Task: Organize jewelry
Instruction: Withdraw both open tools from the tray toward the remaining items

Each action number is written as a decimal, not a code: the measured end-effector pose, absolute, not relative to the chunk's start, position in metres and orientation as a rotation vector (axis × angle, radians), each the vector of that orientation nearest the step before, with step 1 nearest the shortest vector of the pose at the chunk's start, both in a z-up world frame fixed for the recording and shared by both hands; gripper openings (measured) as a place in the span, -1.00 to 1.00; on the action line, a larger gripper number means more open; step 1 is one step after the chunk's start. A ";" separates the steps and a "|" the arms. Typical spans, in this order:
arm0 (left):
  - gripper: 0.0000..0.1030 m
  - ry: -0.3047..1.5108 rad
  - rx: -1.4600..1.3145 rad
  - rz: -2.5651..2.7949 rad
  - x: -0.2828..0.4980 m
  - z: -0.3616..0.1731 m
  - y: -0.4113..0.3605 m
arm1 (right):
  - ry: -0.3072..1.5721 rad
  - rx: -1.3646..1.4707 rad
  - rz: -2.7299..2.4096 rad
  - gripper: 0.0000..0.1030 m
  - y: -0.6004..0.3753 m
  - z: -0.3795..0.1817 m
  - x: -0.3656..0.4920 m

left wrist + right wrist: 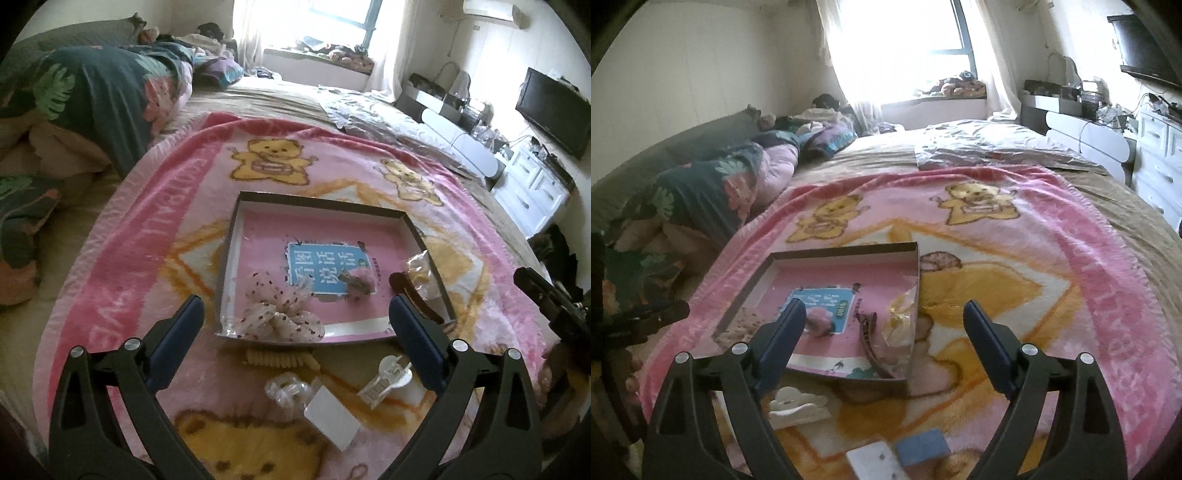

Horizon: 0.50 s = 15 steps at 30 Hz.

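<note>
Both grippers were wide open, nothing held. Left gripper (295,325) hovered over the near edge of one shallow cardboard tray (236,236) lying on a pink bear blanket (155,221) on the bed; right gripper (884,325) hovered over the tray's (827,254) right near corner.

Inside the tray, counted from the left wrist view: one polka-dot scrunchie (280,314) just ahead of the left gripper, between its fingers; one pink fluffy hair clip (356,280) ahead, toward the right finger; one dark brown hair clip (413,295) partly hidden behind the right finger; one clear plastic bag (421,269) with yellowish contents against the tray's right wall, contents hard to make out.

Outside the tray, below the left gripper: one beige spiral hair tie (282,358) touching the tray's near edge, one clear crumpled plastic piece (288,387), one white card (332,422), one white claw clip (384,380) near the right finger.

In the right wrist view: white claw clip (798,404) partly hidden under the left finger, one blue block (923,448) and one white card (875,463) cut off at the bottom edge. The scrunchie was mostly hidden there. The left gripper's (646,317) finger poked in at the left edge, cut off.
</note>
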<state>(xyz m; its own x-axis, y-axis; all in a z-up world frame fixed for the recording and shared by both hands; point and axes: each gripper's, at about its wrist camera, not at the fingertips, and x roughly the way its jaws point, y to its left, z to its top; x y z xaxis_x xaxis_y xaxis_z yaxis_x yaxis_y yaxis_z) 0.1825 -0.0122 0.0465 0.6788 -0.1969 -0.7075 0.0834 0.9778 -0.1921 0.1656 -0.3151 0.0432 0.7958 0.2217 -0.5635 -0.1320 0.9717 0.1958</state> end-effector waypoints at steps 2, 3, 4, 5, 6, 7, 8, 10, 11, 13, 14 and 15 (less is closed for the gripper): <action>0.82 0.797 -0.150 -0.157 0.175 0.052 -0.007 | 0.611 0.147 0.190 0.67 -0.313 0.049 0.153; 0.82 0.790 -0.152 -0.158 0.171 0.054 -0.004 | 0.610 0.146 0.191 0.67 -0.313 0.050 0.150; 0.82 0.785 -0.154 -0.157 0.168 0.056 -0.002 | 0.608 0.145 0.191 0.67 -0.312 0.052 0.144; 0.82 0.780 -0.157 -0.156 0.165 0.058 0.001 | 0.605 0.144 0.190 0.67 -0.312 0.053 0.139; 0.82 0.775 -0.159 -0.155 0.161 0.059 0.003 | 0.603 0.146 0.189 0.67 -0.311 0.054 0.132; 0.82 0.769 -0.162 -0.156 0.157 0.061 0.006 | 0.602 0.147 0.188 0.67 -0.310 0.055 0.127; 0.82 0.765 -0.162 -0.157 0.154 0.062 0.008 | 0.601 0.148 0.189 0.67 -0.308 0.057 0.122; 0.82 0.754 -0.163 -0.157 0.146 0.065 0.013 | 0.597 0.151 0.188 0.67 -0.306 0.060 0.112; 0.82 0.750 -0.164 -0.158 0.143 0.066 0.014 | 0.595 0.149 0.191 0.67 -0.304 0.062 0.107; 0.82 0.743 -0.170 -0.160 0.137 0.068 0.019 | 0.591 0.141 0.192 0.68 -0.300 0.064 0.098; 0.82 0.740 -0.173 -0.162 0.133 0.069 0.021 | 0.589 0.137 0.193 0.68 -0.298 0.066 0.093; 0.82 0.739 -0.174 -0.163 0.131 0.070 0.022 | 0.588 0.133 0.199 0.68 -0.296 0.067 0.088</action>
